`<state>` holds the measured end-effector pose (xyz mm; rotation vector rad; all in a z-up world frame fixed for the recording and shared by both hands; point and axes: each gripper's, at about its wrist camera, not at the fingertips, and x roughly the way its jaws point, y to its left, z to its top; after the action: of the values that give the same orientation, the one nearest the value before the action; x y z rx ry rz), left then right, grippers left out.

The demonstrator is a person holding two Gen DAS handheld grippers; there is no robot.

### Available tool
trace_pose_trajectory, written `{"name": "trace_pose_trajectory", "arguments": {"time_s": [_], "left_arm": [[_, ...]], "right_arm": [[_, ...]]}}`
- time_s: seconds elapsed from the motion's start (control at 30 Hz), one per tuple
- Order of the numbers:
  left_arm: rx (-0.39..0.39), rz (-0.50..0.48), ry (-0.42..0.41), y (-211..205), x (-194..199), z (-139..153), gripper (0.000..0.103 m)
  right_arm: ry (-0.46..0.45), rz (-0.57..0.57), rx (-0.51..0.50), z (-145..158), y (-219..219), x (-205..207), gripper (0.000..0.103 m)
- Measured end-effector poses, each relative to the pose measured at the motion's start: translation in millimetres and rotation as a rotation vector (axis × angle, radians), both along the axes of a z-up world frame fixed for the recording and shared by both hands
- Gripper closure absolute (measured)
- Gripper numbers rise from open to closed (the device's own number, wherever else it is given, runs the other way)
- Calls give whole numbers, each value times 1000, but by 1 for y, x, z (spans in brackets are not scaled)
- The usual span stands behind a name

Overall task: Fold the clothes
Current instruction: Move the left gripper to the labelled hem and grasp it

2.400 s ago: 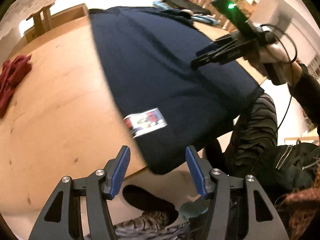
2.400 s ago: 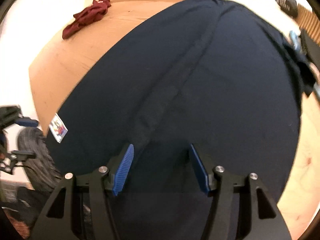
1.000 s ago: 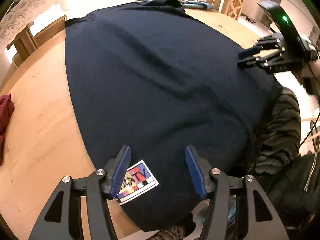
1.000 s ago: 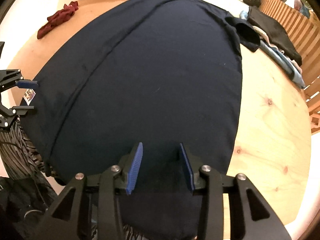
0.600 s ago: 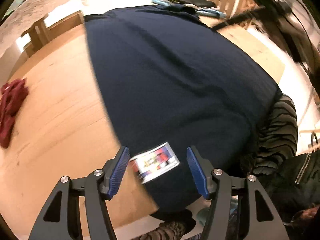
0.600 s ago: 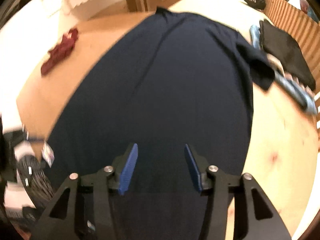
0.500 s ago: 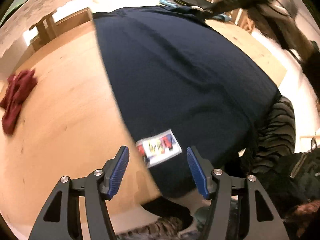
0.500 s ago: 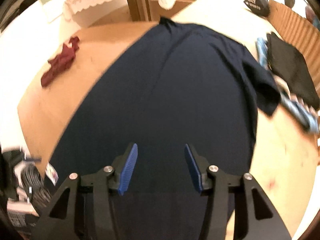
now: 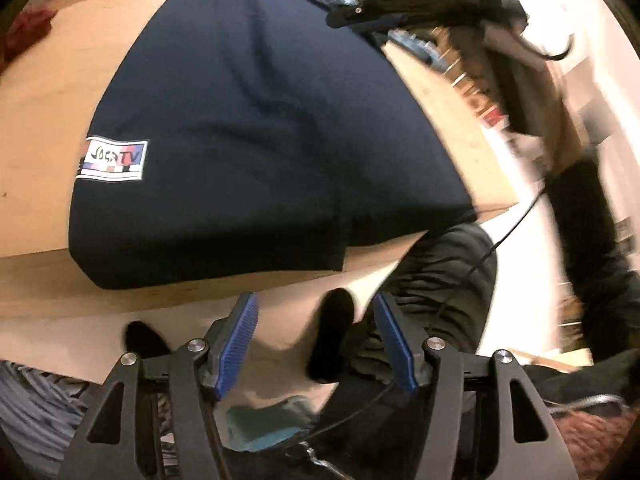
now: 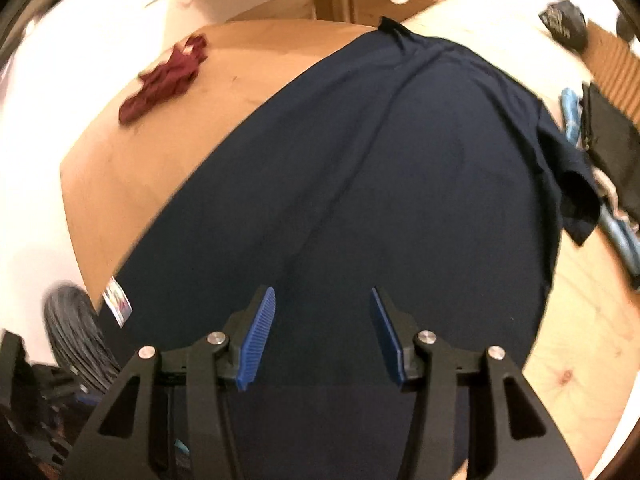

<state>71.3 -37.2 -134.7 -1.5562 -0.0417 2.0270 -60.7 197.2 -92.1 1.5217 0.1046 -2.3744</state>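
Two grippers, jaws spread, nothing pinched.
Left gripper (image 9: 314, 340) hangs at the bottom of its frame, off the tabletop (image 9: 36, 92) edge; right gripper (image 10: 322, 334) hovers over the navy shirt (image 10: 392, 184) spread across mid-frame, red cloth (image 10: 164, 80) upper left.

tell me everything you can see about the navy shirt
The navy shirt is a dark blue, soft knit tee lying spread flat on the wooden table, its hem hanging over the near edge. A white multicoloured patch sits near the hem. One short sleeve splays toward the folded clothes. Light creases run lengthwise. Neither gripper grips it.
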Motion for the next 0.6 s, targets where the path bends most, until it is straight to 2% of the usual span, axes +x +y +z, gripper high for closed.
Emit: {"name": "trace_pose_trajectory", "arguments": {"time_s": [0.1,0.23,0.33,0.5,0.6], "left_arm": [[-108,2,3,23,6,-4,45],[-257,-58,164,46,13,11,45],[-320,-93,243,64,10,16,45],[-432,-99,355,90,13,5,45],[-448,-75,364,93,19,-2,48]], "right_arm": [[57,41,92,2,-7,21,54],[76,104,77,8,-8,41,54],[75,119,65,8,-9,43,54],[51,113,33,1,-3,40,54],[32,115,4,-3,0,38,54]]}}
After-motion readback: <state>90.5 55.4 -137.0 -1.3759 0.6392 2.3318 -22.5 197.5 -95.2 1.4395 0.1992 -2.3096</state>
